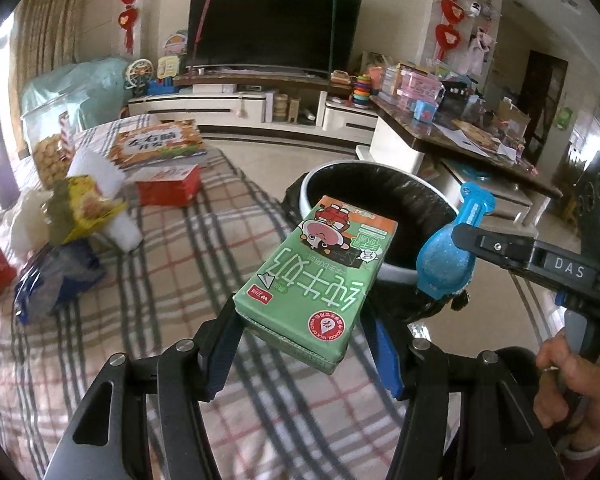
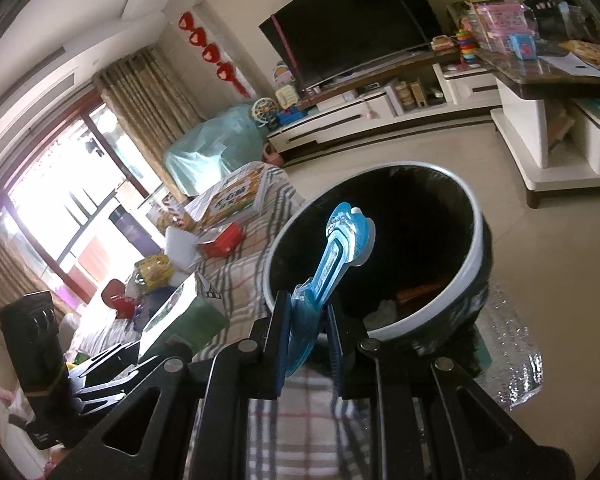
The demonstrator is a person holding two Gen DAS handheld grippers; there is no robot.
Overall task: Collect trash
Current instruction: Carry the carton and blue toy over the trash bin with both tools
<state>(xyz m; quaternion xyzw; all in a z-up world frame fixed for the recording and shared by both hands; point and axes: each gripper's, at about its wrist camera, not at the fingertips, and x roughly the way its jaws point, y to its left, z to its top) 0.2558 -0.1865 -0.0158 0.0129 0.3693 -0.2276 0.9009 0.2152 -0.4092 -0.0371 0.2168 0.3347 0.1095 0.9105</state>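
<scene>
My left gripper (image 1: pixel 300 344) is shut on a green milk carton (image 1: pixel 320 276) and holds it in the air at the near rim of the round trash bin (image 1: pixel 384 184), which has a black liner. My right gripper (image 2: pixel 307 332) is shut on a blue plastic blister package (image 2: pixel 332 252) and holds it over the bin's (image 2: pixel 472 240) near rim. In the left wrist view the blue package (image 1: pixel 448 264) sits right of the carton, with the right gripper (image 1: pixel 460 236) coming in from the right. The carton (image 2: pixel 184 316) shows at the left of the right wrist view. Some trash lies at the bin's bottom.
The plaid-covered table (image 1: pixel 172 264) holds a red box (image 1: pixel 168 186), a yellow snack wrapper (image 1: pixel 84 208), a blue bag (image 1: pixel 56 280), white foam (image 1: pixel 96 168) and a large game box (image 1: pixel 156 144). A cluttered coffee table (image 1: pixel 452 136) and TV stand (image 1: pixel 260 104) stand beyond the bin.
</scene>
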